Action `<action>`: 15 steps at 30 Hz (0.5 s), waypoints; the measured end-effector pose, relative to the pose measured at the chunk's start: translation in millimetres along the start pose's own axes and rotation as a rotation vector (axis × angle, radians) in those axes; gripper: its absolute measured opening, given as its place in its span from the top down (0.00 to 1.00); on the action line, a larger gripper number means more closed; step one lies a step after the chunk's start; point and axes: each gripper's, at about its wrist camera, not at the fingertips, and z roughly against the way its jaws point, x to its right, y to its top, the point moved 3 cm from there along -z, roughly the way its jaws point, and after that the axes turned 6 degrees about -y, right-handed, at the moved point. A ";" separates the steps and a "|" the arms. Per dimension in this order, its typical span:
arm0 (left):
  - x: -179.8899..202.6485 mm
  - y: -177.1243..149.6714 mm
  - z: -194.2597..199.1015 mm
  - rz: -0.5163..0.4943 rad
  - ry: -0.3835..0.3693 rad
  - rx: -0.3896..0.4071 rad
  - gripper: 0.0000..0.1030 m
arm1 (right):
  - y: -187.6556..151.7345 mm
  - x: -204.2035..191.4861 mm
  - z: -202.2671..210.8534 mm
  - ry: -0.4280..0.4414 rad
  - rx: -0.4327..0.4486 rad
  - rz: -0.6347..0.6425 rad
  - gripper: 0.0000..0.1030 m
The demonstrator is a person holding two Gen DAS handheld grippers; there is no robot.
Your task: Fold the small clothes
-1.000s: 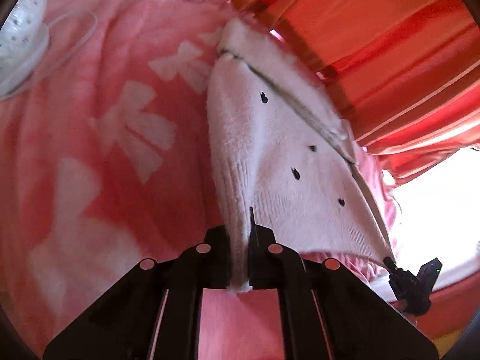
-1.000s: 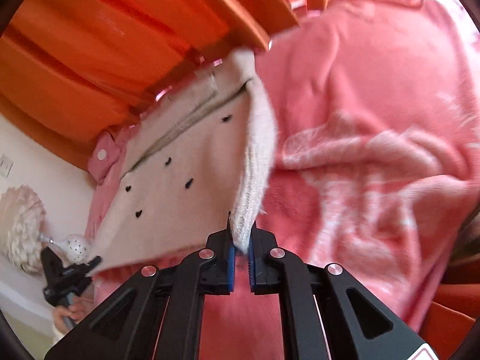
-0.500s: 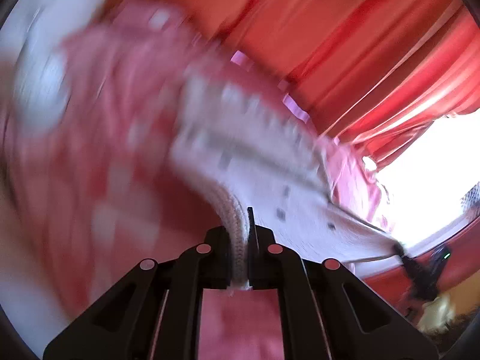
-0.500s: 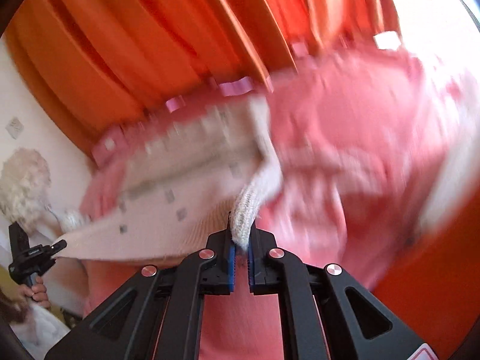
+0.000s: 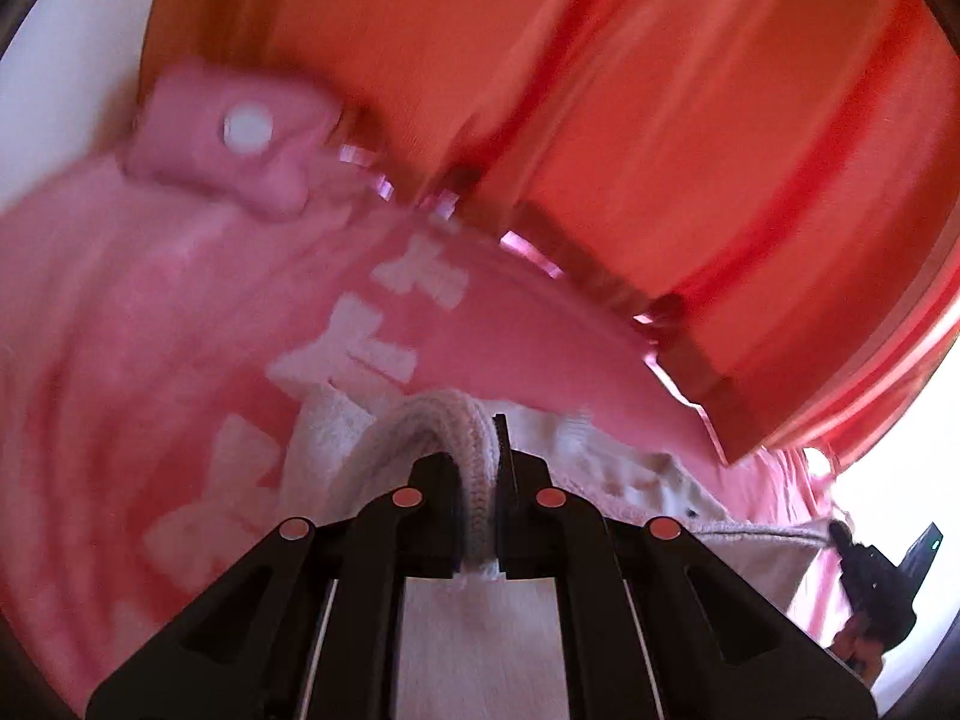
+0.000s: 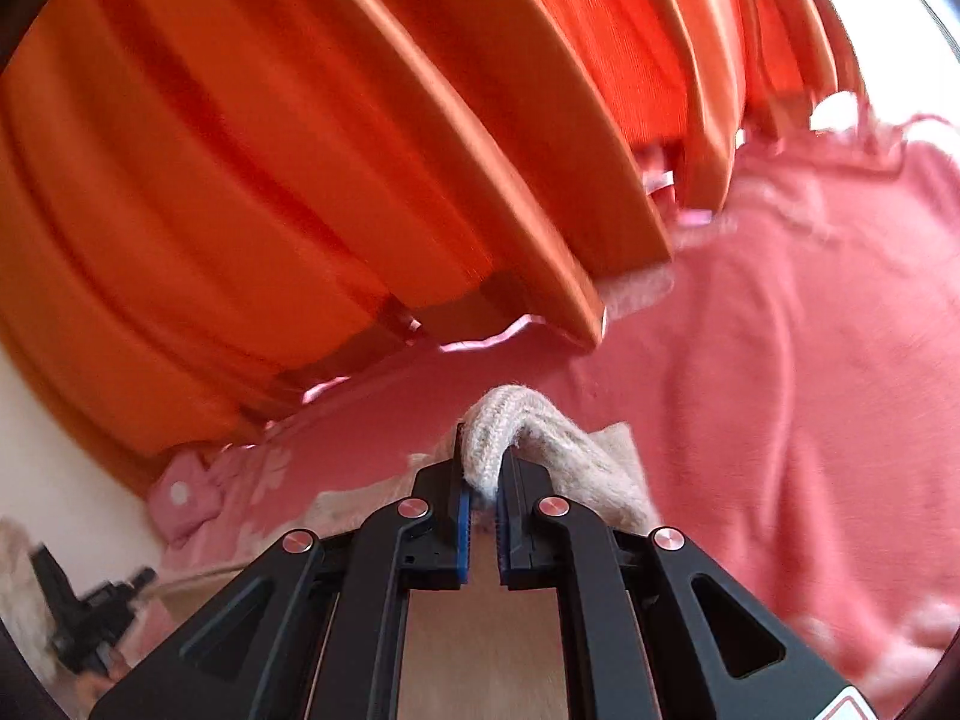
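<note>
Left wrist view is showing orange curtains [image 5: 630, 120] hanging behind a pink blanket [image 5: 150, 330] with white bows. On it is lying the cream knit garment [image 5: 630, 480], its ribbed edge being clenched by the left gripper [image 5: 477, 516] and the right gripper [image 6: 483, 480].

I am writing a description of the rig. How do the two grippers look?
Both the left gripper and the right gripper are matte black, with angular arms, triangular cut-outs and round pinkish rivets. The right fingers carry blue ribbed pads; the left show none. A red-and-white sticker marks the right gripper's corner.
</note>
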 end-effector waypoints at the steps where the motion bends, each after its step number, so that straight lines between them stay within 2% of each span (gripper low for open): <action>1: -8.8 -2.2 -12.1 0.022 0.004 -0.009 0.94 | 0.9 2.6 -15.9 -0.006 -0.015 -0.015 0.95; 3: -23.1 -3.8 -37.7 0.045 0.015 -0.026 0.94 | -2.9 8.4 -44.2 -0.025 -0.037 -0.038 0.94; 7: -31.0 -11.5 -70.5 0.019 0.044 -0.057 0.94 | -8.5 15.0 -79.5 -0.060 -0.087 -0.072 0.94; 11: -25.2 -5.5 -76.6 -0.022 0.039 -0.060 0.94 | -5.3 7.1 -88.0 -0.106 -0.090 -0.038 0.94; 15: -31.1 -6.0 -86.2 0.016 0.035 -0.062 0.94 | -5.3 7.5 -92.1 -0.124 -0.080 -0.075 0.94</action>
